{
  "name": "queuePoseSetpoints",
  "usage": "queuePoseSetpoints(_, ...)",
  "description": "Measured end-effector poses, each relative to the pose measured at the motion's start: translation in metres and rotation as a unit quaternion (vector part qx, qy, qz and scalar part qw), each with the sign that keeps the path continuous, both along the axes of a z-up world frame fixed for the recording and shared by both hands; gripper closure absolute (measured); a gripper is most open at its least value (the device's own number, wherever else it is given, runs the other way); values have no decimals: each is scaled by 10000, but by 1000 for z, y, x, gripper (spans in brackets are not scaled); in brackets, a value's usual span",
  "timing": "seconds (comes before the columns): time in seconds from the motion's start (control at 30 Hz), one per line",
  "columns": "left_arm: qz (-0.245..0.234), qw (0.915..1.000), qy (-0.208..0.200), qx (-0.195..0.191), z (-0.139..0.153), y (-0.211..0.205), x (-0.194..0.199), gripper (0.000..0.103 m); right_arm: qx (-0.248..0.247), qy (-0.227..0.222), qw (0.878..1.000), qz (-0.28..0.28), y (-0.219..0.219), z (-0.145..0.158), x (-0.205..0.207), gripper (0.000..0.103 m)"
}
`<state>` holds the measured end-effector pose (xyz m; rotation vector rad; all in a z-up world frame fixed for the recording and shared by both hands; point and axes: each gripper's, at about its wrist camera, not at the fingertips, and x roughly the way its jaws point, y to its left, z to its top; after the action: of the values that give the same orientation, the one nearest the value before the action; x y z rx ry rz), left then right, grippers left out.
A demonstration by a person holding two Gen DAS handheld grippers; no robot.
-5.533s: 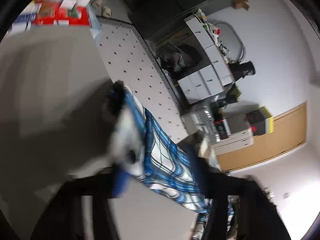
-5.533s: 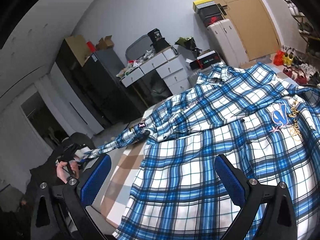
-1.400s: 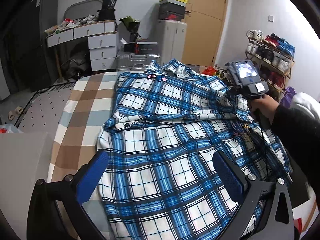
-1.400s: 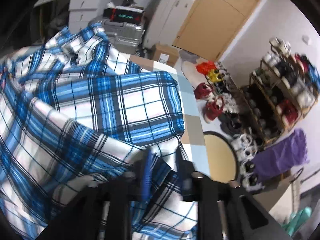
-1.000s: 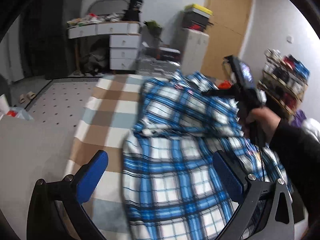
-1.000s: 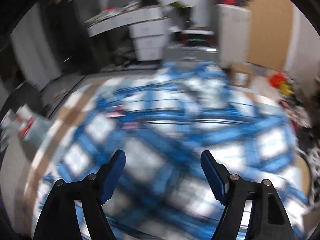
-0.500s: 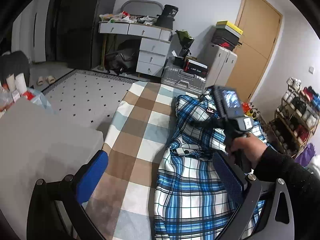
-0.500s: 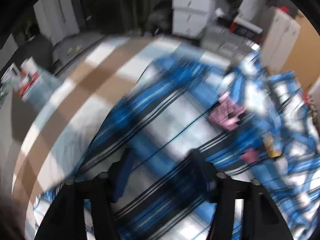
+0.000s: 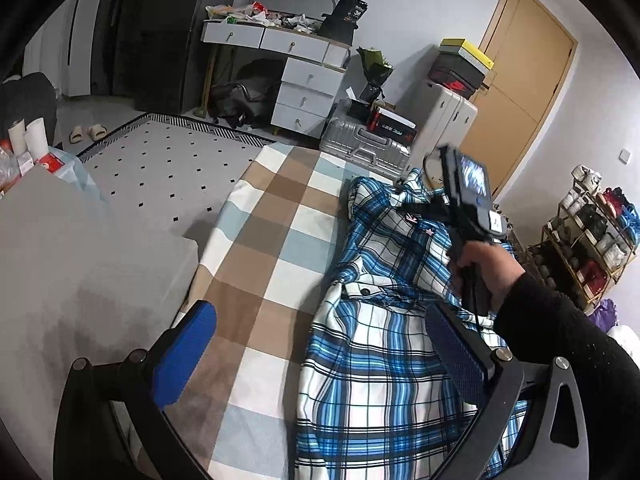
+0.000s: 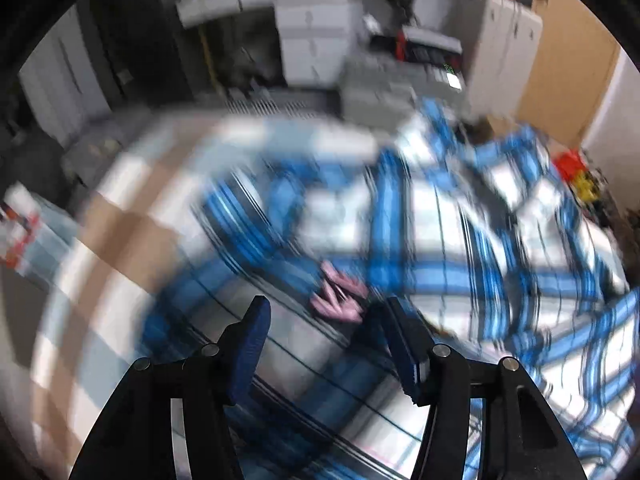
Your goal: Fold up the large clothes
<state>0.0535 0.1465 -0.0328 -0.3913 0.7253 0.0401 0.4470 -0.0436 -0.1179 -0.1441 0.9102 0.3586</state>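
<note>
Shirt (image 10: 420,240) beneath right tool's (image 10: 326,344) parted fingers.

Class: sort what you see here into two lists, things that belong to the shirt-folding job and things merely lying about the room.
Job: plaid shirt; checked bed cover; left gripper; right gripper.

Lying about: silver suitcase; slippers; shoe rack; drawer desk.

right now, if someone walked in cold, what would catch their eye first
The blue and white plaid shirt, folded narrow, lies on the right of the brown, white and pale blue checked bed cover. Above its collar end a hand holds the black right gripper, jaws apart over the cloth.
</note>
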Motion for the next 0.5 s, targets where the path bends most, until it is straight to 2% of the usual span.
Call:
queuePoseSetpoints(0.03, -3, 10000, -2, -8, 1, -1, 0, 1, 139, -83, 9998, 103, 4, 6, -2, 40)
queuePoseSetpoints(0.1, -13, 10000, -6, 26, 1, -1, 0, 1, 196, 180, 9993, 277, 16, 4, 4, 38)
queuePoseSetpoints(0.13, -21, 10000, 1, 51, 1, -3, 0, 1, 94, 366, 9986, 361, 26, -2, 8, 40)
queuePoseSetpoints(0.2, -42, 9999, 46, 81, -1, -4, 0, 1, -510, 605, 9965, 262, 41, -26, 15, 40)
queuePoseSetpoints(0.23, -47, 9999, 64, 65, -1, -3, 1, 1, -700, 759, 9944, 233, 41, -38, 16, 36)
queuePoseSetpoints(0.27, -48, 9999, 91, 26, -2, -2, 1, 1, -846, 538, 9946, 250, 48, -41, 12, 36)
queuePoseSetpoints(0.33, -18, 9998, 159, -73, -3, 1, 0, 1, -931, 516, 9939, 274, 53, -40, 10, 38)
queuePoseSetpoints(0.37, -14, 9997, 195, -152, -4, 3, 0, 1, -858, 639, 9937, 332, 53, -40, 13, 48)
queuePoseSetpoints(0.4, -31, 9995, 214, -245, -4, 4, -1, 1, -734, 610, 9946, 405, 54, -36, 14, 51)
queuePoseSetpoints(0.5, -66, 9994, 178, -296, -3, 1, -3, 1, -481, 7, 9987, 155, 50, -16, 19, 47)
